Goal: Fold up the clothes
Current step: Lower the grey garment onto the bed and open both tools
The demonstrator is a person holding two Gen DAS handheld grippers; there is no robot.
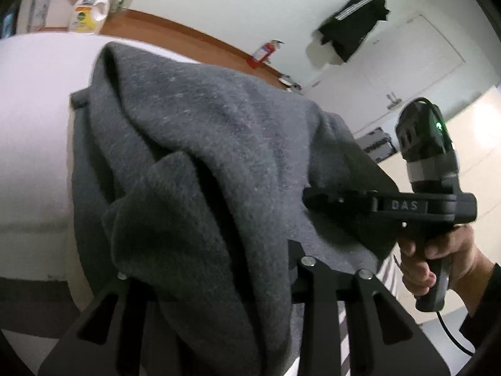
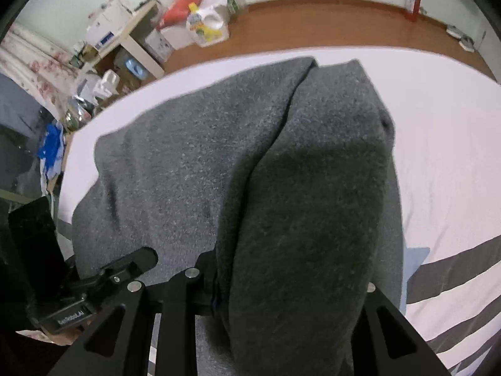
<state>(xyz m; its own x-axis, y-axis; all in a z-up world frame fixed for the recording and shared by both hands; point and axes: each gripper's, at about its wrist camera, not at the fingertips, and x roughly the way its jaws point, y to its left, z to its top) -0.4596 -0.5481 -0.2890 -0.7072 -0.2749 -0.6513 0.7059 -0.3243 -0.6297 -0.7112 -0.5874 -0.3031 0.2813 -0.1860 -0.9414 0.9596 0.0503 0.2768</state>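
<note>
A grey fleece garment [image 1: 194,156] is lifted above a white bed [image 1: 31,125] and drapes over both grippers. In the left wrist view my left gripper [image 1: 216,269] is shut on a bunched fold of the garment, and the cloth hides its fingertips. My right gripper [image 1: 338,202] shows at the right, held by a hand, gripping the garment's other edge. In the right wrist view the garment [image 2: 219,163] hangs over my right gripper [image 2: 281,285], which is shut on it with fingertips hidden. The left gripper [image 2: 131,263] shows at the lower left.
The white bed sheet [image 2: 444,144] has grey stripes [image 2: 454,266] at the near right. Beyond it lie a wooden floor [image 2: 328,22], a red fire extinguisher [image 2: 412,0], a detergent bottle [image 2: 203,28], boxes and a small table [image 2: 131,31]. A black jacket [image 1: 353,25] hangs on the wall.
</note>
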